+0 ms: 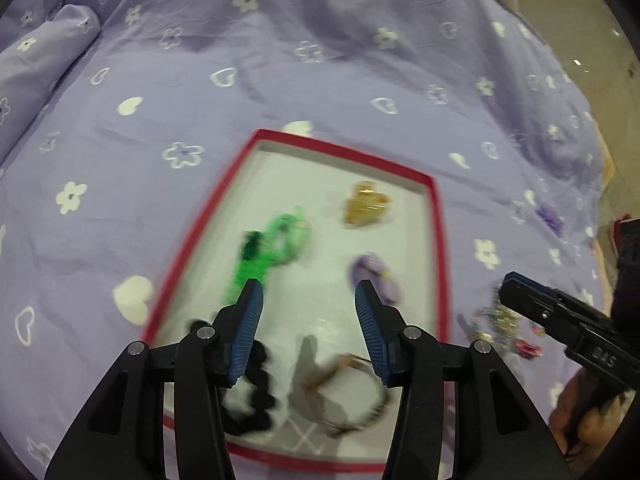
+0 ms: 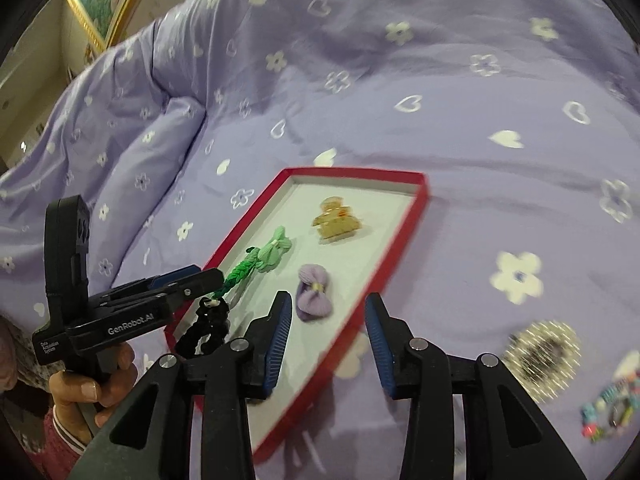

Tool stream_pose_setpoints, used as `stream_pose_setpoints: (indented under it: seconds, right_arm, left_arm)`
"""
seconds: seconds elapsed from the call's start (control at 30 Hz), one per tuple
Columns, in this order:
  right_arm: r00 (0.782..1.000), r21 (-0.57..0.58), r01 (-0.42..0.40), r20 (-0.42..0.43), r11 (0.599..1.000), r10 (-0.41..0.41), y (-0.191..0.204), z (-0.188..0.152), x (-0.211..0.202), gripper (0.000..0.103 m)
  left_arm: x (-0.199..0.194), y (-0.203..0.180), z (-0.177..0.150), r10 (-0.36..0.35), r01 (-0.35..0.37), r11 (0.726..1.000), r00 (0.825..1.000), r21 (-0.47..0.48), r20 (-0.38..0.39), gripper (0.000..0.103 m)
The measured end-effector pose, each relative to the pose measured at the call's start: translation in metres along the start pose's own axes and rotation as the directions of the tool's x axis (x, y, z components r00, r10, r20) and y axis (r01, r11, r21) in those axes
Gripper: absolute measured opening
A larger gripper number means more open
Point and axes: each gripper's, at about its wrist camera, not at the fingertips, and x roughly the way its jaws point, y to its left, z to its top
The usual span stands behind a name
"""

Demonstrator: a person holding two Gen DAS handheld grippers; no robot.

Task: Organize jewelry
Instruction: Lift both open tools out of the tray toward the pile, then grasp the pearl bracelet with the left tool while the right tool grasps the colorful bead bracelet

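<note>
Task looks partly done. Shallow red-rimmed white tray [image 2: 404, 236] on the lilac flowered bedspread [image 2: 400, 100] already holds an amber claw clip [image 2: 336, 224], green braided bow tie [image 2: 268, 256], lilac bow [image 2: 314, 294] & black scrunchie [image 2: 204, 326].

Left outside, w/ right side: sparkly round piece [image 2: 540, 354] & multicolour beaded bracelet [image 2: 610, 410].

Left gripper [image 1: 309, 332] hangs over tray, jaws apart, empty. Right gripper [image 2: 326, 340] released too, over tray's near edge.

Lilac floral bedspread [image 2: 400, 100] w/ gold-framed picture [image 2: 100, 4] behind.
</note>
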Motion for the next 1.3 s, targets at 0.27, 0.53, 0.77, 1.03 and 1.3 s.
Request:
stream_pose_setpoints:
  seconds: [0.27, 0.53, 0.77, 1.03, 1.3]
  right_arm:
    - [0.996, 0.085, 0.067, 0.052, 0.994, -0.072, -0.045, -0.029, -0.054, 0.042]
    - [0.982, 0.161, 0.161, 0.076, 0.974, -0.175, -0.095, -0.061, -0.102, 0.042]
    - [0.964, 0.22, 0.226, 0.089, 0.949, -0.25, -0.127, -0.079, -0.125, 0.047]
    - [0.96, 0.231, 0.242, 0.083, 0.942, -0.267, -0.146, -0.084, -0.125, 0.047]
    - [0.958, 0.203, 0.27, 0.044, 0.941, -0.284, -0.157, -0.079, -0.108, 0.044]
  left_arm:
    - [-0.007, -0.055, -0.02, -0.081, 0.083, 0.994, 0.996, 0.069, -0.021, 0.047]
    - [0.002, -0.103, -0.039, -0.123, 0.131, 0.981, 0.99, 0.145, -0.063, 0.047]
    - [0.017, -0.138, -0.047, -0.125, 0.146, 0.964, 0.987, 0.221, -0.104, 0.047]
    - [0.036, -0.174, -0.038, -0.12, 0.155, 0.935, 0.984, 0.318, -0.129, 0.047]
    - [0.069, -0.188, -0.018, -0.105, 0.151, 0.931, 0.983, 0.333, -0.151, 0.047]
